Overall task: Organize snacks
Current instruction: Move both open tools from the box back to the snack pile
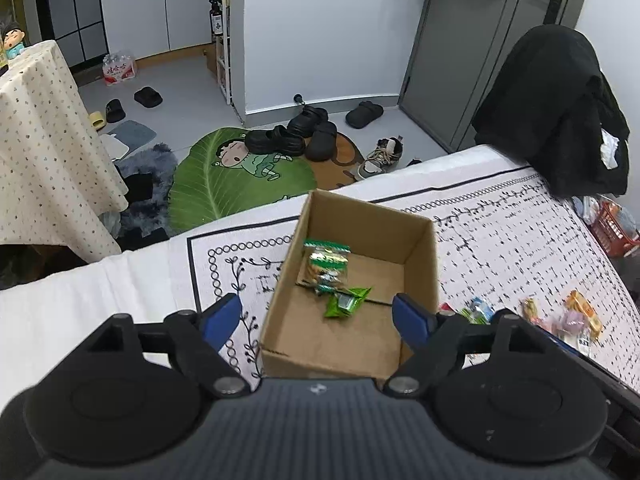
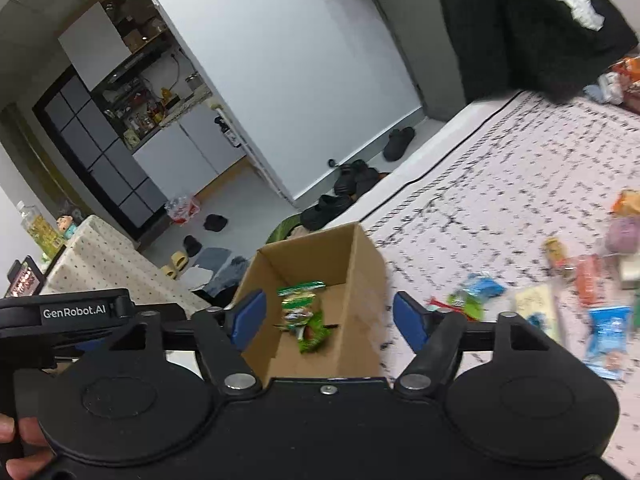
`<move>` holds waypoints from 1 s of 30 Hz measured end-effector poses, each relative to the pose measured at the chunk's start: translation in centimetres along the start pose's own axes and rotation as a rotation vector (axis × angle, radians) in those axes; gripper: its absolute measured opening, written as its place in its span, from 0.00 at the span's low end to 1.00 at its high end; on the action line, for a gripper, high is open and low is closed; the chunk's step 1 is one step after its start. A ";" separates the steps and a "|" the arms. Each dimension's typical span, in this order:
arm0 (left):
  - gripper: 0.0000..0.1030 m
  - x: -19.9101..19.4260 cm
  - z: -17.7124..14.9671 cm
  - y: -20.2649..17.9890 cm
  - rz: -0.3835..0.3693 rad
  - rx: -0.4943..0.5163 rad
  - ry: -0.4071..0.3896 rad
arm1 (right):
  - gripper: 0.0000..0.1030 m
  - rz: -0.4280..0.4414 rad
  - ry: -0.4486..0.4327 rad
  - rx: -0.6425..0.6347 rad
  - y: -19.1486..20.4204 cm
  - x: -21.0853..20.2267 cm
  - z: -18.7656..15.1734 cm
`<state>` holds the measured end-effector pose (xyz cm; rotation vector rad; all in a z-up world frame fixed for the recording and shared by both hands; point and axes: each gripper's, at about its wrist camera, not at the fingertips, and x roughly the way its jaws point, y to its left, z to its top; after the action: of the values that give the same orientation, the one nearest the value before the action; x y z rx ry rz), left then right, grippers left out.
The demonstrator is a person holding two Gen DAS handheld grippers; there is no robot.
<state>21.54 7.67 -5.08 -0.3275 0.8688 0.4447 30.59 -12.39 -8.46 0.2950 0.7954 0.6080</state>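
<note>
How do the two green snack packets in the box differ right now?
The striped green-and-silver packet is larger and leans against the left wall of the cardboard box; the plain green packet is smaller and lies flat on the floor, nearer the middle. The striped one shows a clear window; the plain one looks mostly opaque. Both are sealed, green and touching.

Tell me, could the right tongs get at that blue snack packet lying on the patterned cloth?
Probably yes. The right tongs are open and empty, and the blue snack packet lies loose on the cloth, outside the cardboard box, with nothing covering it.
</note>
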 end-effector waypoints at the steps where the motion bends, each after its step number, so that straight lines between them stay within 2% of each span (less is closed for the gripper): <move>1: 0.80 -0.2 -0.3 -0.2 0.000 0.003 0.000 | 0.74 -0.010 -0.002 -0.004 -0.2 -0.5 -0.1; 4: 0.82 -0.9 -0.9 -0.9 -0.008 0.009 -0.003 | 0.77 -0.034 -0.005 0.004 -1.0 -1.8 -0.1; 7: 0.87 -1.6 -1.5 -1.7 -0.004 0.021 -0.017 | 0.78 -0.049 -0.002 0.028 -2.1 -2.9 0.0; 10: 0.89 -2.3 -2.0 -2.5 -0.015 0.031 -0.026 | 0.84 -0.069 -0.003 0.041 -3.1 -3.6 0.0; 12: 0.94 -2.5 -2.2 -2.9 -0.022 0.036 -0.025 | 0.91 -0.078 0.001 0.044 -3.6 -4.1 0.0; 13: 0.99 -2.7 -2.4 -3.1 -0.025 0.037 -0.028 | 0.92 -0.077 0.000 0.045 -3.9 -4.5 -0.1; 14: 1.00 -2.9 -2.6 -3.3 -0.028 0.038 -0.035 | 0.92 -0.077 0.004 0.047 -4.2 -4.8 -0.1; 20: 1.00 -3.4 -3.8 -4.9 -0.061 0.052 -0.042 | 1.00 -0.111 0.028 0.086 -6.1 -6.5 -0.1; 30: 1.00 -2.5 -5.9 -8.0 -0.113 0.067 -0.017 | 1.00 -0.180 0.031 0.153 -10.1 -7.7 -0.6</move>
<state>20.25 -2.51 -5.90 -0.3091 0.8419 0.3131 29.98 -25.08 -9.16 0.3502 0.8897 0.3840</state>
